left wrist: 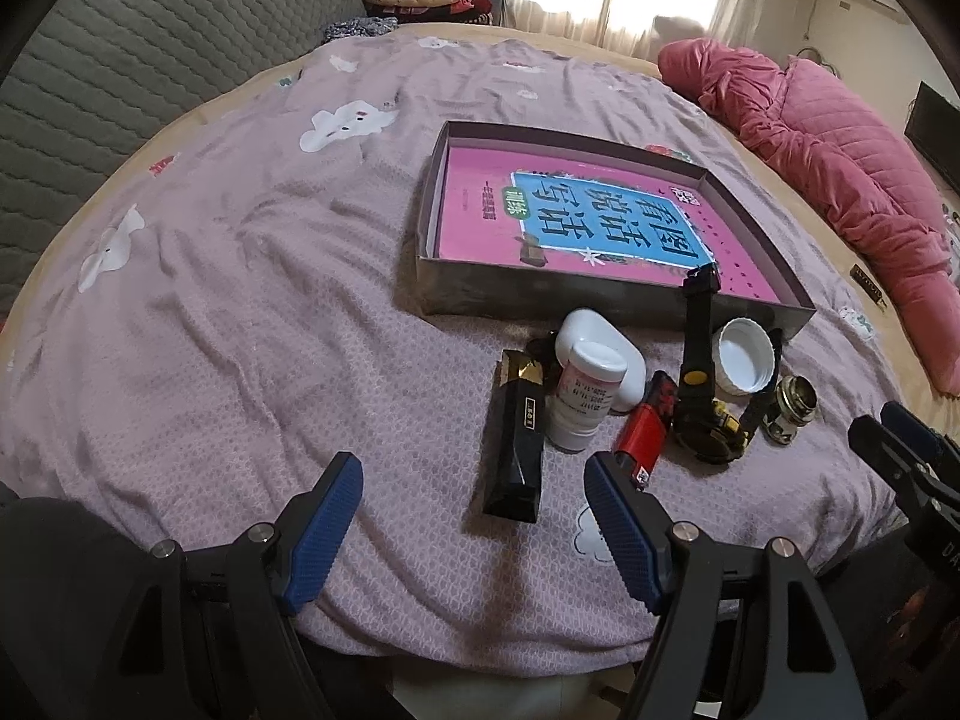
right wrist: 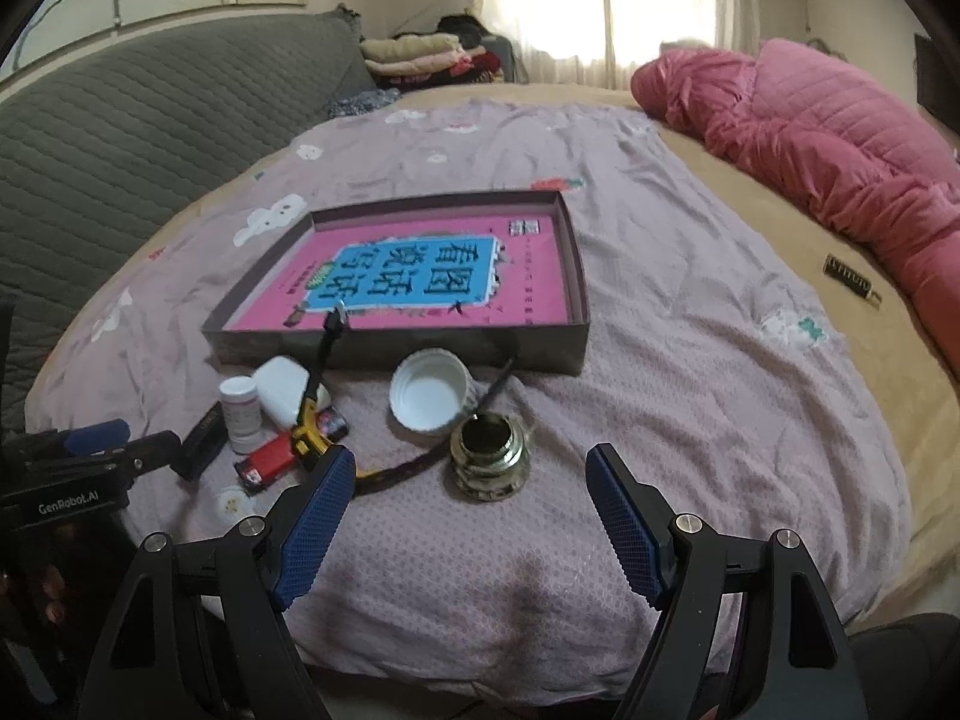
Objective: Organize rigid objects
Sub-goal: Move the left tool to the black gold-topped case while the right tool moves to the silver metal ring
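Observation:
A shallow grey box [left wrist: 432, 192] [right wrist: 570, 252] with a pink book inside lies on the bed. In front of it lie a black carton [left wrist: 515, 438] [right wrist: 201, 441], a white pill bottle [left wrist: 585, 396] [right wrist: 240, 414], a white case [left wrist: 600, 342] [right wrist: 282, 387], a red lighter [left wrist: 645, 429] [right wrist: 270, 457], a black-and-yellow watch [left wrist: 699, 372] [right wrist: 312, 402], a white lid [left wrist: 747, 357] [right wrist: 429, 393] and a brass jar [left wrist: 792, 408] [right wrist: 491, 456]. My left gripper [left wrist: 474, 534] is open, just short of the carton. My right gripper [right wrist: 468, 516] is open, just short of the jar.
A lilac patterned sheet [left wrist: 240, 300] covers the bed. A pink quilt [left wrist: 840, 150] [right wrist: 810, 138] is bunched at the right. A small dark tube [right wrist: 852, 279] lies near it. A grey padded headboard [left wrist: 120, 60] stands at the left, with folded clothes [right wrist: 420, 57] behind.

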Demonstrator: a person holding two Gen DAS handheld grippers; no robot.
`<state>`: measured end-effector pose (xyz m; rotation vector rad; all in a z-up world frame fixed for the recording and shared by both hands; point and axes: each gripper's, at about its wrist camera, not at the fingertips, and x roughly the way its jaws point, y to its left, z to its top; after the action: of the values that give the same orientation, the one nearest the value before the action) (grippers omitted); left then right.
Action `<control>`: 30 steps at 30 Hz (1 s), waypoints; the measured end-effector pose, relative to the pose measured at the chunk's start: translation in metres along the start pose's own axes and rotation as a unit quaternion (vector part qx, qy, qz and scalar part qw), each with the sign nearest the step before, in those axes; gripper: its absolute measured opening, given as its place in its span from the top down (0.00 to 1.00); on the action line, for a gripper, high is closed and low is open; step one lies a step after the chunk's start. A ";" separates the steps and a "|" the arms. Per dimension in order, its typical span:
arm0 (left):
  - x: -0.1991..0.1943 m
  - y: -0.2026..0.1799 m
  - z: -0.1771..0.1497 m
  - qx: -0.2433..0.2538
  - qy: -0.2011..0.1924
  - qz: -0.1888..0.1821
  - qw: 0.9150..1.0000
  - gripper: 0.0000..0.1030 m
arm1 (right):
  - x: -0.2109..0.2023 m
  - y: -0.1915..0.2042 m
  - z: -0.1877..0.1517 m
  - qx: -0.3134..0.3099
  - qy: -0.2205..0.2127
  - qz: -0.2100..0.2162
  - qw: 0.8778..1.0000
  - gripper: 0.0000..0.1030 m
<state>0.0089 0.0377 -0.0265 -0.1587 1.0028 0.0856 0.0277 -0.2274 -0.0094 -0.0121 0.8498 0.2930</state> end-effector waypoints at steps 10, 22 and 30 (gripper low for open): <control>0.024 -0.002 0.005 0.004 0.026 0.001 1.000 0.30 | 0.028 -0.017 -0.005 0.031 0.053 0.008 0.998 0.22; 0.041 -0.007 0.009 0.016 0.032 -0.009 0.999 0.50 | 0.051 -0.011 0.004 -0.023 0.049 -0.019 0.998 0.23; 0.045 -0.010 0.014 0.026 0.024 -0.021 0.999 0.63 | 0.067 -0.005 0.008 -0.039 0.061 -0.017 0.997 0.47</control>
<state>0.0467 0.0303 -0.0563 -0.1352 1.0482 0.0176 0.0768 -0.2147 -0.0541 -0.1183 0.9578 0.2953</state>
